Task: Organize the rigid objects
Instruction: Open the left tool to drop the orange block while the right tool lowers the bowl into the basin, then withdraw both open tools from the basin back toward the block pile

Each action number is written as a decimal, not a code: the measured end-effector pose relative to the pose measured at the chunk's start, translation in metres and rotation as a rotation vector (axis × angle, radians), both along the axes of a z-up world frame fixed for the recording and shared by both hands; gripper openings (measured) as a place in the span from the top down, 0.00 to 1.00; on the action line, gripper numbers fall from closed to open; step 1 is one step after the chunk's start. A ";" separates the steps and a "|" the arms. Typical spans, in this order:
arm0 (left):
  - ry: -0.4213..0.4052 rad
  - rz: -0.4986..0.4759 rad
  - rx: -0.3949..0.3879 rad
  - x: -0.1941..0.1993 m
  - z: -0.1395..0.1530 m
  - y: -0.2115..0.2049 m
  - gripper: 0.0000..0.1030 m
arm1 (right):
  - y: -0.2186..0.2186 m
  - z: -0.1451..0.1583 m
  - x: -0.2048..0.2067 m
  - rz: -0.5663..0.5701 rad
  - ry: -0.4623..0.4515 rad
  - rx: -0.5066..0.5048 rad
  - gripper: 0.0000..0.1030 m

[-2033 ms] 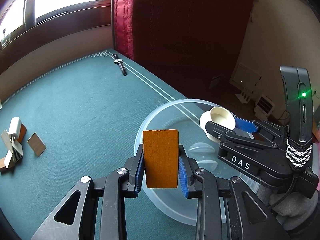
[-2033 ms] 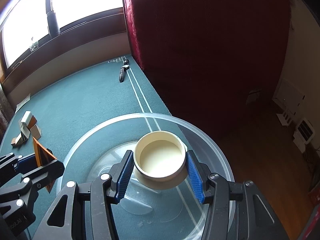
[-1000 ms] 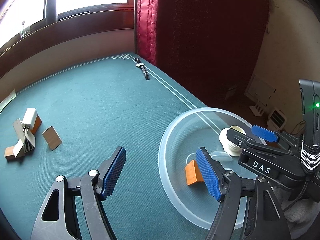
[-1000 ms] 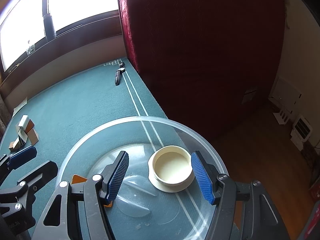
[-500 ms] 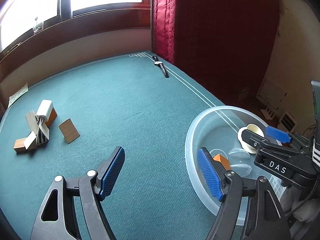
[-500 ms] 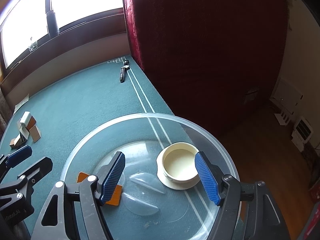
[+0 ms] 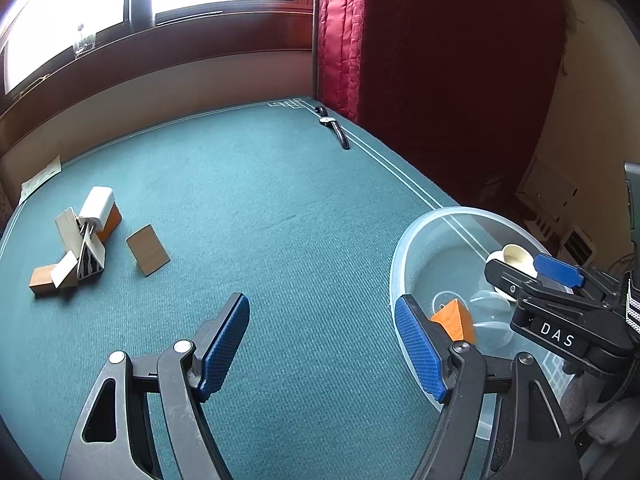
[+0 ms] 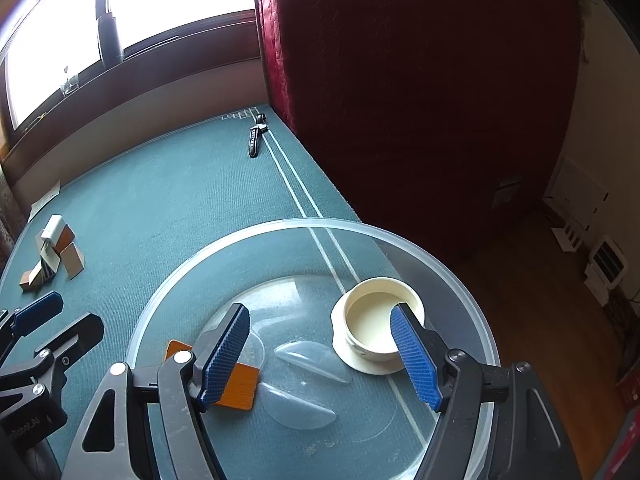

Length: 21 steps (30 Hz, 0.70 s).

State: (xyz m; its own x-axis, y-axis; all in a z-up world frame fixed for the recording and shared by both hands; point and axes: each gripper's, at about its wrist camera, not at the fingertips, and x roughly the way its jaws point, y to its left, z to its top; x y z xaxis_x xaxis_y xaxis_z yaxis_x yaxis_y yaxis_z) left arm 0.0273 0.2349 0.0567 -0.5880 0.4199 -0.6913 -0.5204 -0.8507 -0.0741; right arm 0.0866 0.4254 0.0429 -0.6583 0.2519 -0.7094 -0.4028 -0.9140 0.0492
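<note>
A clear plastic bowl (image 8: 280, 226) stands at the table's right edge; it also shows in the left wrist view (image 7: 404, 248). Inside lie an orange block (image 8: 238, 386), also seen in the left wrist view (image 7: 454, 318), and a cream round cup (image 8: 372, 330). My right gripper (image 8: 324, 354) is open and empty above the bowl. My left gripper (image 7: 320, 344) is open and empty over the green cloth, left of the bowl. A pile of wooden blocks and a white piece (image 7: 80, 244) lies at the far left.
A black wristwatch (image 7: 334, 130) lies near the table's far edge by the red curtain (image 7: 340, 40). A slip of paper (image 7: 40, 180) lies at the far left corner. The table drops off to the floor on the right.
Both grippers opened: the orange block and the cream cup dropped into the bowl. The left gripper then drew back and left of the bowl; the right gripper stayed above it.
</note>
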 end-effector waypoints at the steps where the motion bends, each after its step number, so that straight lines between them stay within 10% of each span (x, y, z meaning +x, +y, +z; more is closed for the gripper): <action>1: -0.001 0.001 0.000 0.000 0.000 -0.001 0.26 | 0.000 0.000 0.000 0.000 0.000 0.000 0.26; 21: -0.014 0.161 0.022 -0.027 -0.004 -0.073 0.26 | -0.048 0.010 -0.028 0.083 0.042 -0.023 0.25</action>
